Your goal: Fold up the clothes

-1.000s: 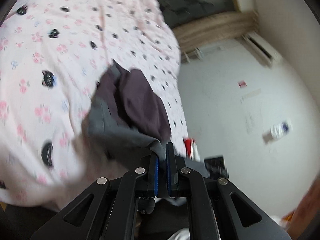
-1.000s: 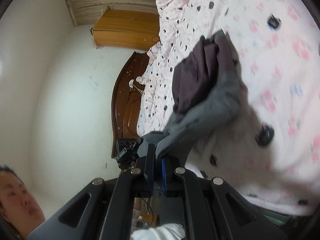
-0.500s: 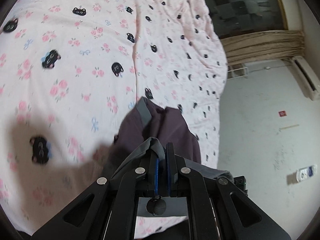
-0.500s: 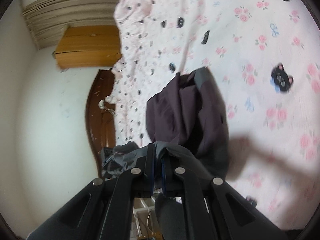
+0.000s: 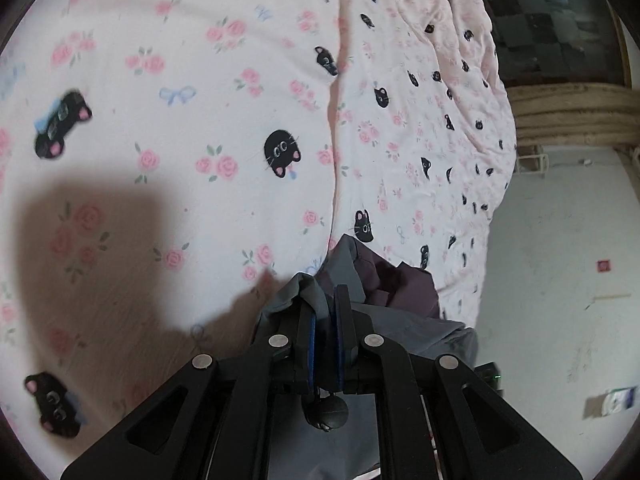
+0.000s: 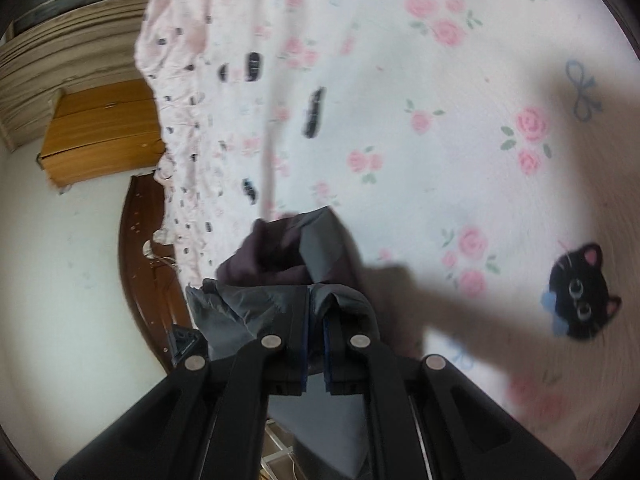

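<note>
A grey garment with a dark purple inner side (image 5: 400, 288) hangs bunched between both grippers, just above a pink bedsheet. My left gripper (image 5: 325, 300) is shut on a grey edge of it. In the right wrist view the same garment (image 6: 280, 256) drapes over the fingers, and my right gripper (image 6: 315, 308) is shut on another grey edge. Most of the cloth is hidden under the gripper bodies.
The bed is covered by a pink sheet (image 5: 200, 120) printed with roses and black cat faces; a long crease runs down it. A wooden headboard (image 6: 140, 264) and an orange cabinet (image 6: 100, 128) stand at the left of the right wrist view. White wall (image 5: 560, 260) lies beyond the bed edge.
Both grippers have dropped closer to the sheet with the garment still held. The cloth, earlier spread out ahead of the fingers, is now gathered tight at the fingertips.
</note>
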Motion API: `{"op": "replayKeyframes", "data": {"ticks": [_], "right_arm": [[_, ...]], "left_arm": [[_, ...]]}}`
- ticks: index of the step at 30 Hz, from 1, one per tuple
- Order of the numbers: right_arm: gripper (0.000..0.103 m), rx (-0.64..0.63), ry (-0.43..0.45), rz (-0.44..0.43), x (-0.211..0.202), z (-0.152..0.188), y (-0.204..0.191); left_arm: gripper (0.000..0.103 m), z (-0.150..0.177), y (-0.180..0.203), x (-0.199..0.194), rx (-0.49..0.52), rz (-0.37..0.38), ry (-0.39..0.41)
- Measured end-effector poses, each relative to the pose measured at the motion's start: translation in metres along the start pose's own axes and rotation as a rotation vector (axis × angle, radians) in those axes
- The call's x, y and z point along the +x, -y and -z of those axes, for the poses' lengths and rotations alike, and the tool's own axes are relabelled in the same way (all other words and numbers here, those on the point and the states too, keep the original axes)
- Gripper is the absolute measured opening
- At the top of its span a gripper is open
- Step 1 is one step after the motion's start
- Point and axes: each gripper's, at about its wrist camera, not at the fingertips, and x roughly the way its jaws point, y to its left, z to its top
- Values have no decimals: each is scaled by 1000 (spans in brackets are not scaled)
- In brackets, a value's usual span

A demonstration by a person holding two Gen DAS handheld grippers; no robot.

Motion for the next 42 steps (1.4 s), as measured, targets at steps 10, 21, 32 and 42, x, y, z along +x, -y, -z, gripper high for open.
{"op": "replayKeyframes", "data": {"ticks": [10,21,32,42], "right_arm": [[8,13,-9,21,10,-9,1],[28,74,3,-15,-3,-18,-1],[66,81,116,-12,-32,-26,-3],[66,-720,235,224,-34,58,-150]], "left_arm": [[12,-3,-5,-33,-101,280,95],[47,-7,1,-73,-156,503,225],[47,62,104,-31,409,239,56],[47,106,118,54,611,-46,9]]}}
